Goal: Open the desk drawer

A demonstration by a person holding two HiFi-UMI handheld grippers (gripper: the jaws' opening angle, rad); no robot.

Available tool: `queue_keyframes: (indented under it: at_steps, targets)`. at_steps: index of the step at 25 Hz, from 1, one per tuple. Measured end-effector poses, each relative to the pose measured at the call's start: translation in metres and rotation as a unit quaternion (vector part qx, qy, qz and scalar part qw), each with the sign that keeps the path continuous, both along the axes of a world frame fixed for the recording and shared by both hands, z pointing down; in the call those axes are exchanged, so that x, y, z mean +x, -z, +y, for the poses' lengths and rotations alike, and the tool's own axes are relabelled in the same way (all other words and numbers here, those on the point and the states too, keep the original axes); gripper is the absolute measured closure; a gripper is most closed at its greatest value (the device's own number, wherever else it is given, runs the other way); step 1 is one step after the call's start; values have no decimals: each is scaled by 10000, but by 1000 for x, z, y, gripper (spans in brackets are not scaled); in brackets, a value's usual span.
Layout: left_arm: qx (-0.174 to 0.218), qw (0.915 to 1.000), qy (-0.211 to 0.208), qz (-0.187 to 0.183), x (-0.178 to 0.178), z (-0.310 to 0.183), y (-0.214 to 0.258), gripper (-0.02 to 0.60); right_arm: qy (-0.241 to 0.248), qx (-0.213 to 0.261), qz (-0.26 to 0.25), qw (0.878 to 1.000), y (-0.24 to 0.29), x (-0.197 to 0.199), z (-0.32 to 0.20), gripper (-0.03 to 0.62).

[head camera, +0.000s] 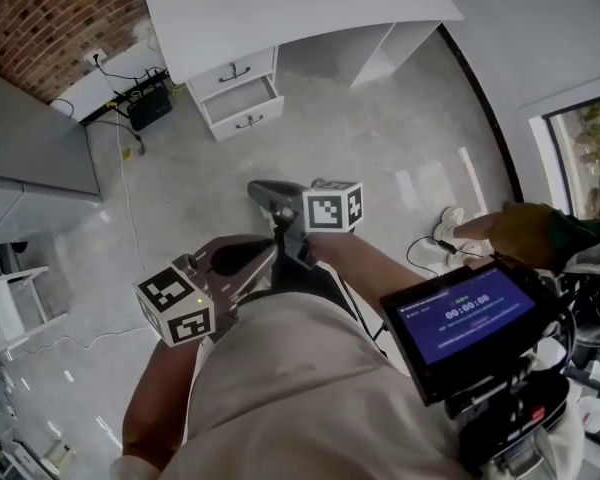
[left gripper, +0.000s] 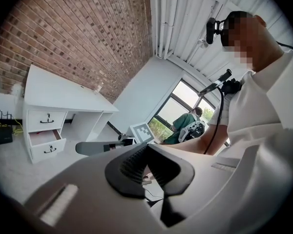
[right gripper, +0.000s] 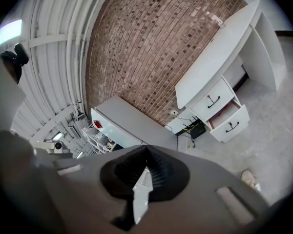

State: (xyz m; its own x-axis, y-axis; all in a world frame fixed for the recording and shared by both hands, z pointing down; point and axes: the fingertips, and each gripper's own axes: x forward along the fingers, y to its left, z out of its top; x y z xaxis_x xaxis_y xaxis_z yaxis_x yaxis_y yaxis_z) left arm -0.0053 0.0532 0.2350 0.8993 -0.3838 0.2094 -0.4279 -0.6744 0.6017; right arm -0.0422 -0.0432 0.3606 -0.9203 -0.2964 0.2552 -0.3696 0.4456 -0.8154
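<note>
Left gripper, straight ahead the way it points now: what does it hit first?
Probably the right gripper: its cube sits just past the left gripper's tips, and the head view shows the two close together. The exact depth is unclear.

Desk point(head camera: 280, 8) far, against brick wall point(head camera: 40, 18); drawers under its left end, lower drawer point(head camera: 242, 103) standing out past upper drawer point(head camera: 235, 71). Cabled box point(head camera: 150, 106) on floor just left of desk. Left gripper point(head camera: 232, 259) and right gripper point(head camera: 267, 196) near, well apart from desk.

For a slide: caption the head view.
Grey left gripper and right gripper, both shut and empty, held at waist; beyond, the white desk with its lower drawer open.
</note>
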Motion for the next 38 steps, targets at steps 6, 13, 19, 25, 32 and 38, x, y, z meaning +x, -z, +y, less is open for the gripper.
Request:
queue_keyframes:
  at_steps: [6,13,19,25,32,38]
  targets:
    - [99,9999,-97,50,7,17,14,575,62,207,-73,9997,32,3,20,591]
    - [71,9998,-134,101,8,8,13,575,149,177,-64,9997,34,3,16,591]
    - [51,9998,-126,128,13,11,7,575,201,257,-31,9995,33,6,21,591]
    - [46,9998,-161,132,8,11,1,575,235,301,-8,9993,28,-4,22,591]
    - [44,9997,-213,144,7,31,-19,575,203,424,78,9989,12,-7,41,591]
    - [-71,9996,-203,170,0,0,-27,575,236,378,150,9989,3,-14,10,592]
